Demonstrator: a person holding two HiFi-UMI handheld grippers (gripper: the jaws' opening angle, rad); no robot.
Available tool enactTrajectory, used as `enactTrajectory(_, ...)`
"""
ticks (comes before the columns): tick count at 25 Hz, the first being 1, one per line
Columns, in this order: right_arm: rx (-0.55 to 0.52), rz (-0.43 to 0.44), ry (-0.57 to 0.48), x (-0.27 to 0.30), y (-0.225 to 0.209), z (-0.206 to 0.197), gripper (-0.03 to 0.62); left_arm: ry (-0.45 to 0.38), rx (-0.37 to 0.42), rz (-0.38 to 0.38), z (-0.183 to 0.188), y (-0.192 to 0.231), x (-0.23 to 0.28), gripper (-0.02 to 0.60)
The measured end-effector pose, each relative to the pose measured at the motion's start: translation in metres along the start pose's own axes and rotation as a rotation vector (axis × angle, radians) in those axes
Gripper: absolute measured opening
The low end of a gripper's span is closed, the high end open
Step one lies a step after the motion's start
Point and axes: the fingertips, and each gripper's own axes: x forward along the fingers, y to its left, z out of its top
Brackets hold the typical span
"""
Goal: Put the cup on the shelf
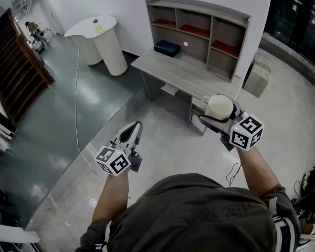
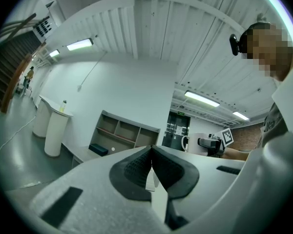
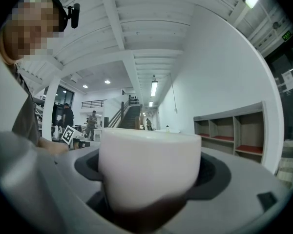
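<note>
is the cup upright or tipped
Upright. In the right gripper view the rim of the cup runs level on top, and the head view looks down into its open mouth. The right gripper is shut on it.

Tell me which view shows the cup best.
The right gripper view: the cup fills the frame, upright, clamped between the jaws. The head view shows the cup smaller, from above. The left gripper view shows the cup tiny, side-on, with its handle.
</note>
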Motion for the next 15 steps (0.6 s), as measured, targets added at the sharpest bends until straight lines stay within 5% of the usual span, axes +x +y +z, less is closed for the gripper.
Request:
enactTrajectory(8, 0.016, 0.0, -0.001, 0.027, -0.028, -0.003, 0.462, 0.005, -0.019, 0.002, -0.002, 0.025, 0.023, 0.005)
enactTrajectory(15, 0.001, -0.016, 0.008, 0.13, -0.057, -0.006, 0.462, -0.014, -0.044, -0.04, 0.006, 0.131, 0.06, 0.005)
